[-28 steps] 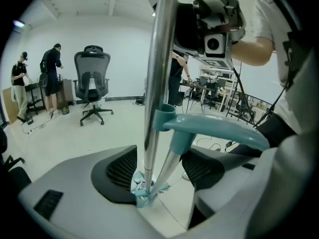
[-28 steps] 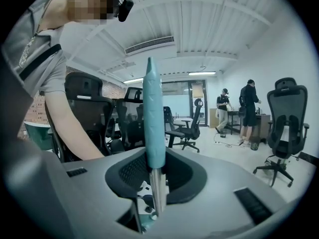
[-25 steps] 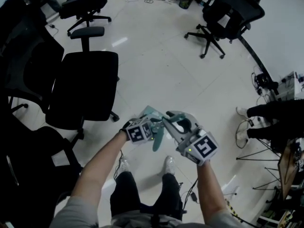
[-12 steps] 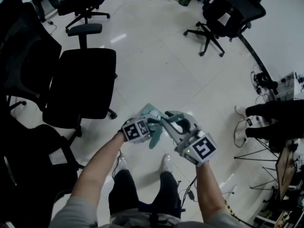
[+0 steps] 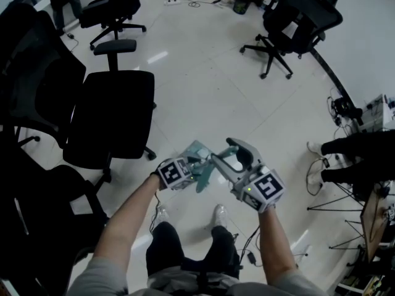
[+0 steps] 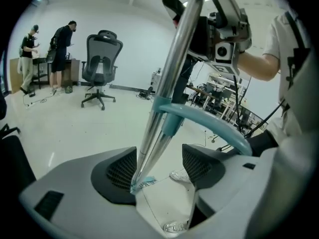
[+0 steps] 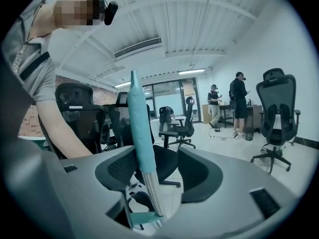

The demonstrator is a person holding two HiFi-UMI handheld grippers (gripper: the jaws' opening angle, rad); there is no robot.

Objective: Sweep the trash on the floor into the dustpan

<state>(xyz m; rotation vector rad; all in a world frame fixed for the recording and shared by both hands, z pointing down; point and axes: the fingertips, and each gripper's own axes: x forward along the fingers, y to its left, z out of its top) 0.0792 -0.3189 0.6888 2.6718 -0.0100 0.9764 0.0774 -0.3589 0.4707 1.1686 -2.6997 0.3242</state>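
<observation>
Above the person's shoes [image 5: 220,214] hangs the teal dustpan [image 5: 199,153]. The left gripper [image 6: 160,168] and right gripper [image 7: 157,171] have just spread their jaws wide. The metal pole [image 6: 169,78] and teal handle [image 7: 141,128] merely lean on one pad each, probably for regripping.

Dustpan [image 5: 197,148] at near centre, person's shoes [image 5: 220,213] just nearer, office chair [image 5: 111,113] to its left, second chair [image 5: 299,17] far right, third chair [image 5: 114,8] far left, another person's legs [image 5: 352,147] at right edge
</observation>
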